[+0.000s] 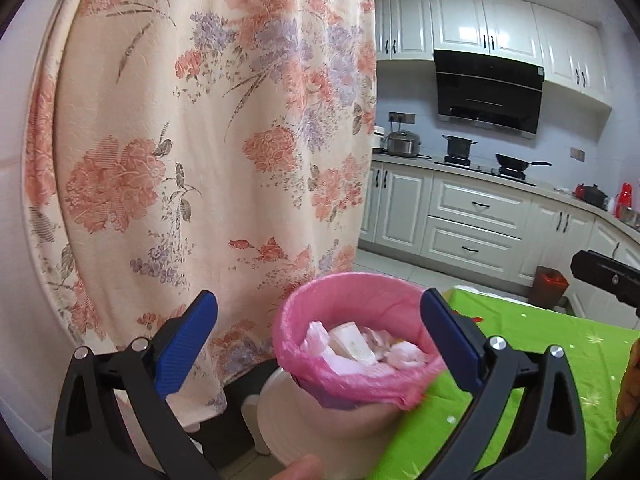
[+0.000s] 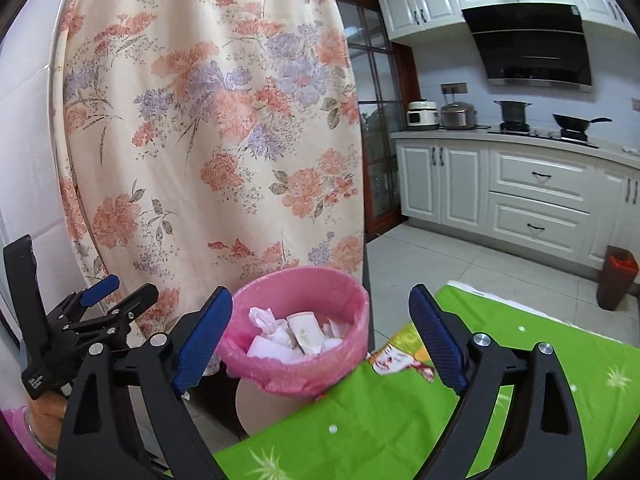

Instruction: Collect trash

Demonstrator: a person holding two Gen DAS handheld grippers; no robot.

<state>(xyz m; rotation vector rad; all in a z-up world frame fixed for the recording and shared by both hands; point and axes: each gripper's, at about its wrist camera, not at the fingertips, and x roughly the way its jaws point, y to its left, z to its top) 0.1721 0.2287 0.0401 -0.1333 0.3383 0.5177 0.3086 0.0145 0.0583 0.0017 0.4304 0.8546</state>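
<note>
A white bin with a pink bag liner stands beside the table's corner, and crumpled white tissues and a small carton lie inside. My left gripper hangs open in front of the bin, nothing between its blue pads. In the right wrist view the same bin and its trash lie just beyond my right gripper, which is open and empty too. The left gripper shows at that view's left edge, held by a hand with a pink sleeve. Part of the right gripper shows at the left view's right edge.
The table under a green cloth fills the lower right, with a printed leaflet near its corner. A floral curtain hangs behind the bin. White kitchen cabinets and a brown floor bin stand beyond the tiled floor.
</note>
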